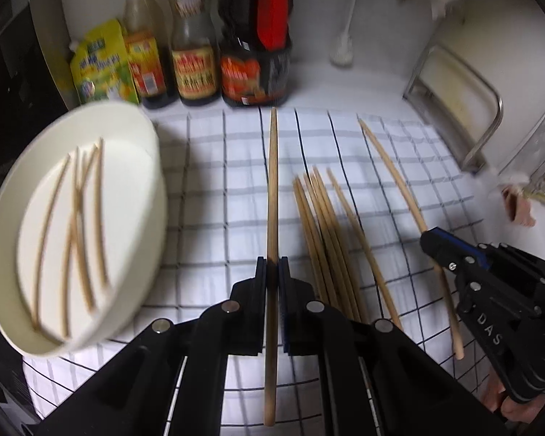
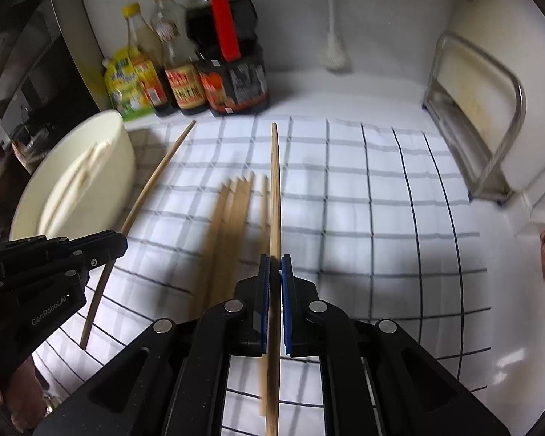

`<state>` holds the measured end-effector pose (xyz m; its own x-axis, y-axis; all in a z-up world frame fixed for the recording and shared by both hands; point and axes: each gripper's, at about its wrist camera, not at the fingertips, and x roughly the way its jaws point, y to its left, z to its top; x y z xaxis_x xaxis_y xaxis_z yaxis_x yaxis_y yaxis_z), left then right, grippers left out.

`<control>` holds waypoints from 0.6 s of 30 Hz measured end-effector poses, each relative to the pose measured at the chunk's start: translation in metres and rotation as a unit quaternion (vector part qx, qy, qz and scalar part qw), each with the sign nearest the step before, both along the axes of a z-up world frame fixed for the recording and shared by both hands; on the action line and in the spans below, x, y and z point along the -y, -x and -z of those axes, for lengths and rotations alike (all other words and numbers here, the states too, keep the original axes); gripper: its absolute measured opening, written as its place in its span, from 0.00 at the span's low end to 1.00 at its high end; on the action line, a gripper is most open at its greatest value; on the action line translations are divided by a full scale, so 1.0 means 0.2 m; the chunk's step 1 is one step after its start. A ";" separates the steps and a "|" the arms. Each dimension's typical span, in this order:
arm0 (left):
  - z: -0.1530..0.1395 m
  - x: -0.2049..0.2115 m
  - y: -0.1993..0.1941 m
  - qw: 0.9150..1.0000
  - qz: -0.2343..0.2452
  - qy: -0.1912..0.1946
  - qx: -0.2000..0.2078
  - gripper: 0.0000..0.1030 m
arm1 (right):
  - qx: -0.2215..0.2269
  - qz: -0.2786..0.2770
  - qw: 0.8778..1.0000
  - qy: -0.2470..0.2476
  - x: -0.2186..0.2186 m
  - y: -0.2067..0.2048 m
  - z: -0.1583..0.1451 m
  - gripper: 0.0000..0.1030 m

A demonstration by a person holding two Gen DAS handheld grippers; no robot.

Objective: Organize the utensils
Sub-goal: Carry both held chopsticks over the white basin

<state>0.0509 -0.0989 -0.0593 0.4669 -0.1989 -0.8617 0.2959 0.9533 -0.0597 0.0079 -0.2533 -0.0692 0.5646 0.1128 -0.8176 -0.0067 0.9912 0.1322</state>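
In the left wrist view my left gripper (image 1: 272, 259) is shut on one wooden chopstick (image 1: 272, 181), held above the checked cloth (image 1: 207, 167) and pointing away. My right gripper (image 1: 430, 241) at the right is shut on a second chopstick (image 1: 392, 170). Between them several loose chopsticks (image 1: 323, 236) lie bundled on the cloth. A white round dish (image 1: 141, 167) at the left holds several more. In the right wrist view the right gripper (image 2: 275, 258) clamps its chopstick (image 2: 275, 181). There the left gripper (image 2: 121, 241) grips the other chopstick (image 2: 156, 178) beside the dish (image 2: 116, 152).
Sauce bottles (image 1: 196, 54) and a yellow pouch (image 1: 98, 65) stand along the back wall. A white brush (image 1: 341, 51) hangs there. A metal rack with a white board (image 1: 465, 109) stands at the right. A hand (image 1: 516, 410) grips the right tool.
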 end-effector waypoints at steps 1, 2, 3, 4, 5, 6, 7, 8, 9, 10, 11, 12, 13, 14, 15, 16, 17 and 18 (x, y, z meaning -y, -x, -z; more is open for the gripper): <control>-0.03 -0.02 -0.01 1.000 -0.001 0.001 0.005 0.07 | 0.006 -0.002 1.000 -0.004 -0.03 -0.01 -0.03 0.06; -0.06 -0.05 -0.02 1.000 -0.003 0.003 0.012 0.07 | 0.011 -0.004 1.000 -0.007 -0.06 -0.03 -0.06 0.06; -0.10 -0.09 -0.04 1.000 -0.006 0.002 0.021 0.07 | 0.016 -0.008 1.000 -0.010 -0.09 -0.05 -0.09 0.06; -0.12 -0.12 -0.05 1.000 -0.010 0.000 0.027 0.07 | 0.019 -0.014 1.000 -0.014 -0.14 -0.08 -0.11 0.06; -0.15 -0.15 -0.07 0.999 -0.013 -0.003 0.031 0.07 | 0.022 -0.020 0.999 -0.018 -0.18 -0.11 -0.13 0.06; -0.17 -0.19 -0.09 0.999 -0.017 -0.005 0.033 0.07 | 0.025 -0.029 0.999 -0.021 -0.25 -0.14 -0.15 0.06; -0.19 -0.25 -0.11 0.999 -0.022 -0.007 0.037 0.07 | 0.027 -0.034 0.999 -0.023 -0.29 -0.16 -0.16 0.06; -0.21 -0.30 -0.13 0.999 -0.027 -0.009 0.041 0.07 | 0.029 -0.040 0.998 -0.027 -0.33 -0.19 -0.17 0.06; -0.22 -0.34 -0.14 0.998 -0.032 -0.012 0.044 0.07 | 0.031 -0.046 0.998 -0.031 -0.38 -0.21 -0.18 0.06; -0.24 -0.41 -0.16 0.998 -0.039 -0.015 0.048 0.07 | 0.033 -0.052 0.997 -0.035 -0.45 -0.25 -0.20 0.06; -0.25 -0.46 -0.18 0.998 -0.045 -0.018 0.051 0.07 | 0.034 -0.057 0.997 -0.038 -0.50 -0.28 -0.20 0.06; -0.25 -0.51 -0.19 0.997 -0.051 -0.021 0.053 0.07 | 0.034 -0.062 0.997 -0.040 -0.56 -0.32 -0.21 0.06; -0.26 -0.58 -0.21 0.996 -0.061 -0.024 0.053 0.07 | 0.033 -0.066 0.996 -0.041 -0.61 -0.34 -0.21 0.06; -0.26 -0.64 -0.23 0.996 -0.067 -0.025 0.052 0.07 | 0.032 -0.072 0.996 -0.042 -0.67 -0.38 -0.21 0.06; -0.25 -0.71 -0.25 0.996 -0.074 -0.028 0.049 0.07 | 0.029 -0.081 0.995 -0.044 -0.74 -0.41 -0.20 0.06; -0.24 -0.75 -0.27 0.995 -0.079 -0.031 0.046 0.07 | 0.028 -0.087 0.995 -0.044 -0.78 -0.43 -0.20 0.06; -0.23 -0.80 -0.28 0.995 -0.083 -0.033 0.044 0.07 | 0.027 -0.093 0.994 -0.044 -0.84 -0.46 -0.20 0.06; -0.22 -0.84 -0.30 0.995 -0.087 -0.035 0.041 0.07 | 0.024 -0.102 0.993 -0.045 -0.91 -0.49 -0.19 0.06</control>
<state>0.1106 0.0697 -0.0162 0.5587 -0.0495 -0.8279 0.1274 0.9915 0.0267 0.1057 -0.0720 -0.0303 0.5600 0.3007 -0.7720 -0.2144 0.9527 0.2155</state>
